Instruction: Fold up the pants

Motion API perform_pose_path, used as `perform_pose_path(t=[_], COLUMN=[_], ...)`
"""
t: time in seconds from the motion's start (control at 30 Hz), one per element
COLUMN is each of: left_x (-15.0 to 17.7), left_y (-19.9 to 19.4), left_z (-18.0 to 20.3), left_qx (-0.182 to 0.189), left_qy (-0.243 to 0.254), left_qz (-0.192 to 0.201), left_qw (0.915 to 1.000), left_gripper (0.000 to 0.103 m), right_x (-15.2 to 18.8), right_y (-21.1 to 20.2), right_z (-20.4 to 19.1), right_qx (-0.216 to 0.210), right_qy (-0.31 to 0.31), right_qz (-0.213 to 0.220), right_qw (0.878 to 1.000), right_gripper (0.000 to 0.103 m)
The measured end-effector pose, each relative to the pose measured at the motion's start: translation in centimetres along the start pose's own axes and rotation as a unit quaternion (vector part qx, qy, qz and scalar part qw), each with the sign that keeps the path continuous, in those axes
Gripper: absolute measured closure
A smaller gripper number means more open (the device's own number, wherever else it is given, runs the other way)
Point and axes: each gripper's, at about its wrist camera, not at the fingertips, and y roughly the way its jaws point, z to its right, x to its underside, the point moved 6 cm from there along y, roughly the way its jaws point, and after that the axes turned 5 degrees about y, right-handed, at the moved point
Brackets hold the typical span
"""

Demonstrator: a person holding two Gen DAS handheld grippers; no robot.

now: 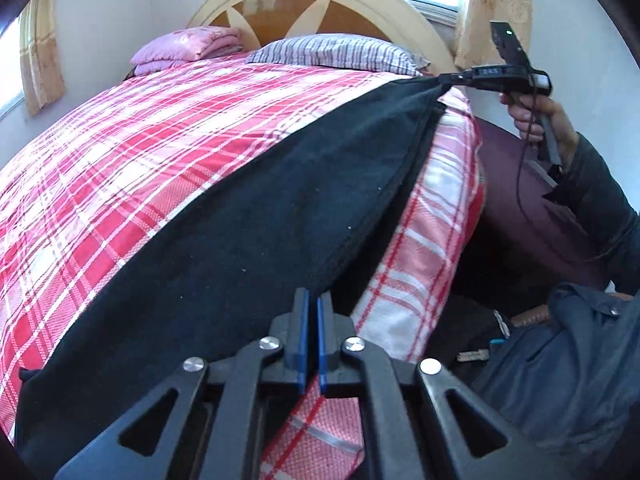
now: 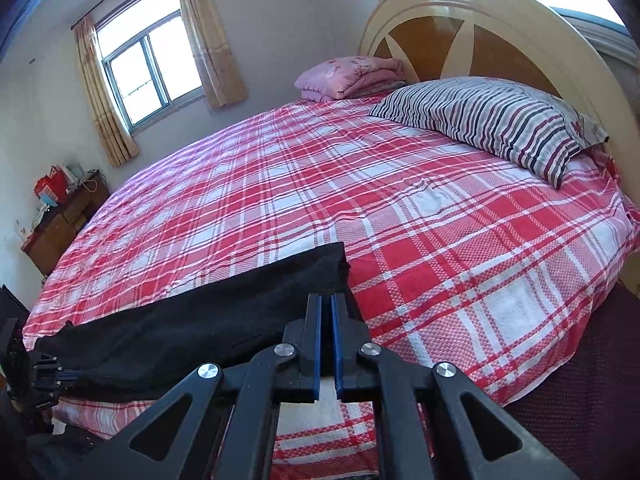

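Observation:
Black pants (image 1: 248, 208) lie stretched along the near edge of a bed with a red and white plaid sheet (image 1: 120, 140). My left gripper (image 1: 313, 300) is shut on one end of the pants at the bed's edge. My right gripper (image 1: 442, 78), seen far off in the left wrist view, pinches the other end. In the right wrist view the right gripper (image 2: 326, 304) is shut on the pants (image 2: 192, 324), and the left gripper (image 2: 60, 376) holds the far end at lower left. The pants hang taut between the two.
A striped pillow (image 2: 492, 120) and a folded pink blanket (image 2: 348, 76) lie by the wooden headboard (image 2: 500, 28). A wooden cabinet (image 2: 64, 220) with bags stands left of the bed. My body and a dark bundle (image 1: 560, 360) are at the right of the bed.

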Motion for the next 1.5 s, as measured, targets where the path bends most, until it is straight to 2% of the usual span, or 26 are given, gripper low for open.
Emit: perform_pose_path(t=[0.17, 0.23, 0.27, 0.33, 0.37, 0.47, 0.53, 0.6, 0.63, 0.67, 0.73, 0.77, 0.83, 0.87, 1.0, 1.1, 1.23, 1.37, 1.5], left_x=[1.4, 1.8, 2.0, 2.1, 2.1, 1.9, 1.8, 1.9, 1.9, 2.0, 2.4, 2.9, 3.7, 4.4, 6.2, 7.6, 9.4, 11.1, 12.7], left_y=[1.0, 1.7, 2.0, 2.4, 2.3, 1.8, 1.2, 0.6, 0.3, 0.1, -0.2, -0.1, 0.1, 0.0, -1.5, -3.0, -4.5, -6.2, -10.1], left_z=[0.6, 0.4, 0.4, 0.5, 0.4, 0.5, 0.6, 0.8, 0.8, 0.8, 0.4, 0.1, -0.5, -1.0, -2.3, -3.9, -5.7, -7.2, -9.7], left_qx=[0.013, -0.002, -0.001, 0.003, 0.000, -0.002, -0.008, -0.009, -0.012, -0.015, -0.025, -0.030, -0.031, -0.038, -0.054, -0.071, -0.104, -0.141, -0.209], left_qy=[0.001, 0.005, 0.006, 0.011, 0.012, 0.013, 0.017, 0.019, 0.020, 0.020, 0.015, 0.008, -0.002, -0.008, -0.029, -0.047, -0.062, -0.081, -0.107], left_qz=[-0.017, -0.022, -0.028, -0.030, -0.027, -0.023, -0.012, -0.003, 0.002, 0.007, 0.010, 0.004, -0.007, -0.013, -0.014, -0.016, -0.030, -0.033, -0.014], left_qw=[0.9998, 0.9997, 0.9996, 0.9995, 0.9996, 0.9997, 0.9998, 0.9998, 0.9997, 0.9997, 0.9995, 0.9995, 0.9995, 0.9991, 0.9980, 0.9962, 0.9922, 0.9861, 0.9719], left_gripper=[0.099, 0.099, 0.099, 0.099, 0.098, 0.097, 0.096, 0.090, 0.080, 0.061, 0.042, 0.042, 0.042, 0.042, 0.042, 0.042, 0.042, 0.042, 0.042], right_x=[1.1, 1.4, 1.3, 0.9, 0.5, -0.3, -0.5, -0.1, 0.3, 0.9, 2.2, 3.0, 2.8, 2.9, 2.3, 2.1, 1.6, 1.3, 2.2], right_y=[1.7, 2.6, 2.6, 2.3, 1.7, 0.5, 0.0, 0.5, 1.0, 2.1, 4.5, 5.8, 5.6, 5.5, 4.0, 3.6, 4.2, 4.7, 5.8], right_z=[1.9, 2.5, 3.0, 3.5, 3.6, 2.4, 0.4, -2.0, -3.0, -4.0, -4.1, -3.6, -3.3, -3.4, -4.8, -8.1, -15.2, -24.1, -31.9], right_qx=[0.017, 0.017, 0.022, 0.048, 0.067, 0.064, 0.026, -0.024, -0.047, -0.070, -0.050, -0.036, -0.040, -0.037, 0.008, -0.021, -0.070, -0.148, -0.192], right_qy=[0.010, 0.023, 0.031, 0.038, 0.034, 0.019, 0.001, -0.023, -0.029, -0.035, -0.033, -0.025, -0.016, -0.015, -0.052, -0.086, -0.151, -0.198, -0.243], right_qz=[-0.043, -0.064, -0.059, -0.043, -0.029, 0.003, 0.015, 0.005, -0.009, -0.030, -0.076, -0.107, -0.089, -0.095, -0.077, -0.082, -0.084, -0.091, -0.107], right_qw=[0.999, 0.998, 0.998, 0.997, 0.997, 0.998, 1.000, 0.999, 0.998, 0.997, 0.995, 0.993, 0.995, 0.995, 0.996, 0.993, 0.982, 0.965, 0.945], right_gripper=[0.098, 0.095, 0.092, 0.065, 0.061, 0.059, 0.059, 0.059, 0.059, 0.059, 0.058, 0.058, 0.058, 0.058, 0.057, 0.057, 0.057, 0.057, 0.057])
